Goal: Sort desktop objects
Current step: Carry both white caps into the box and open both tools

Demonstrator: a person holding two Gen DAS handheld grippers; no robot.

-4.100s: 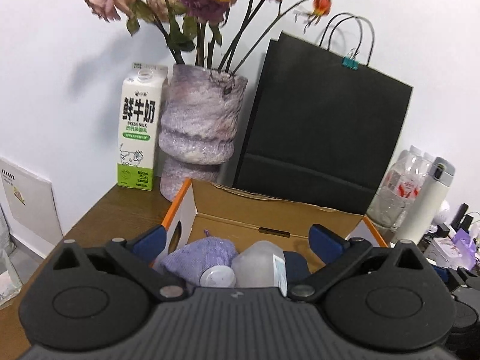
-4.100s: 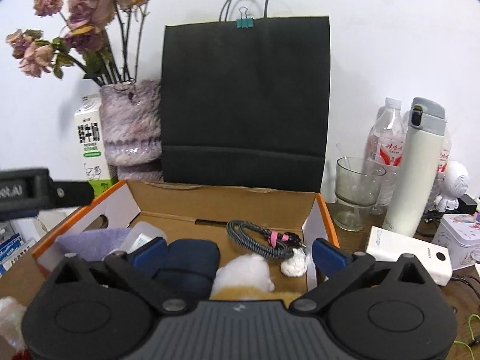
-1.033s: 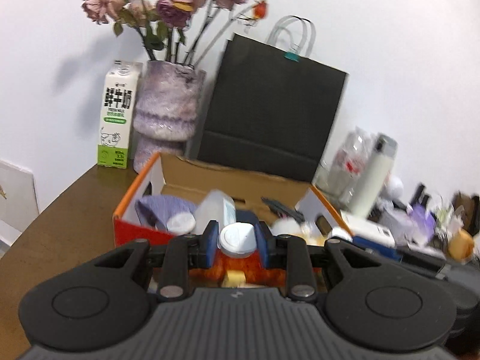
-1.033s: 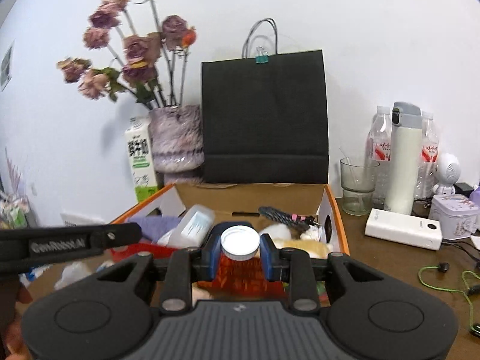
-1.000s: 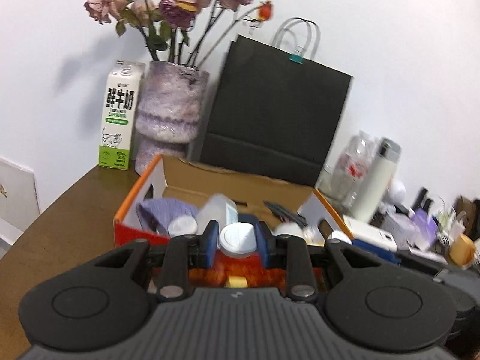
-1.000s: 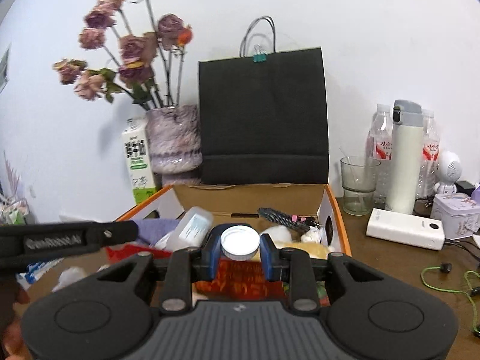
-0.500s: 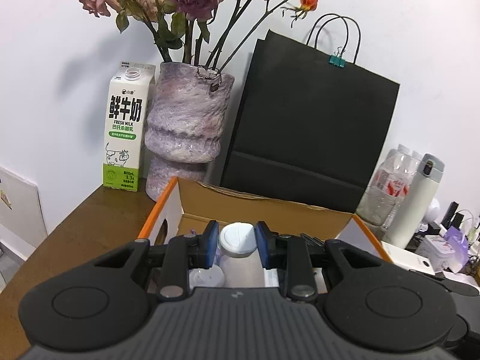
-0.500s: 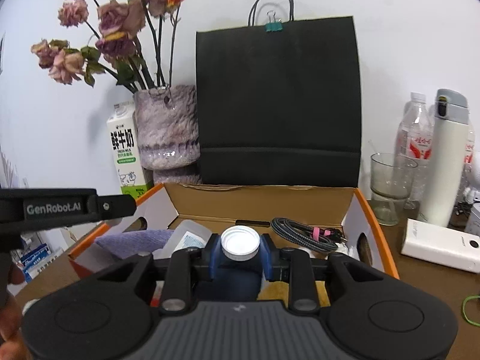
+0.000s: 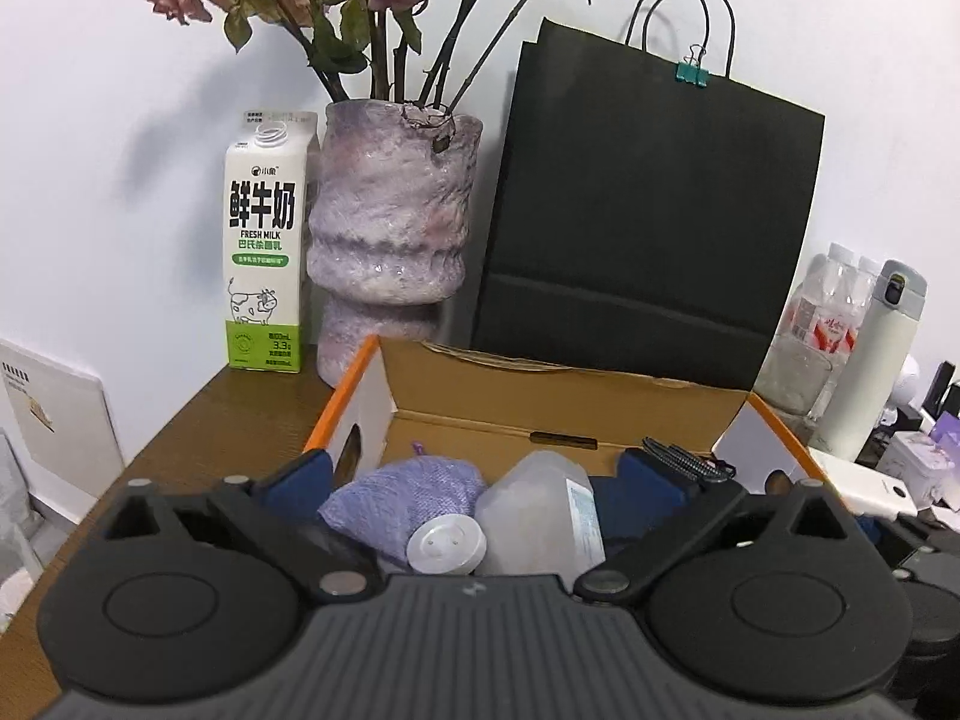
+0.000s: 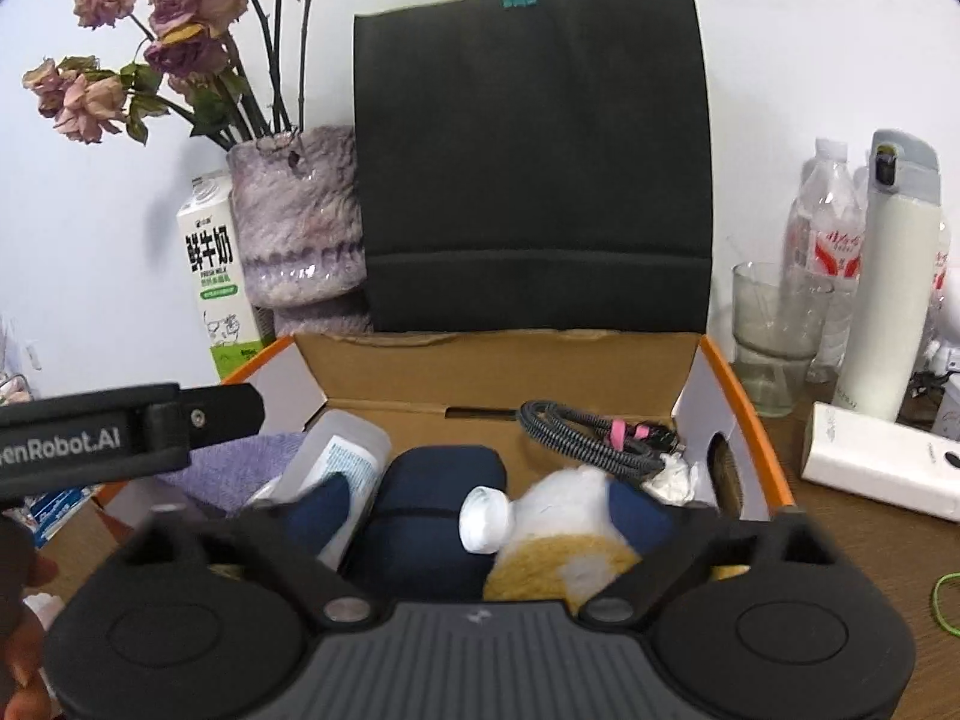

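Both hand-held grippers, left and right, hang spread and empty over the box. White-capped bottle lies inside. Judged: drop-off done; next, fetch another tabletop item.

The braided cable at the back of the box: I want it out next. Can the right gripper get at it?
Probably yes. The cable lies on top, uncovered, the right gripper has its jaws open, and only the plush toy sits before it.

Home/office desk by white wall: vase w/ dried roses, milk carton, thermos, power bank.
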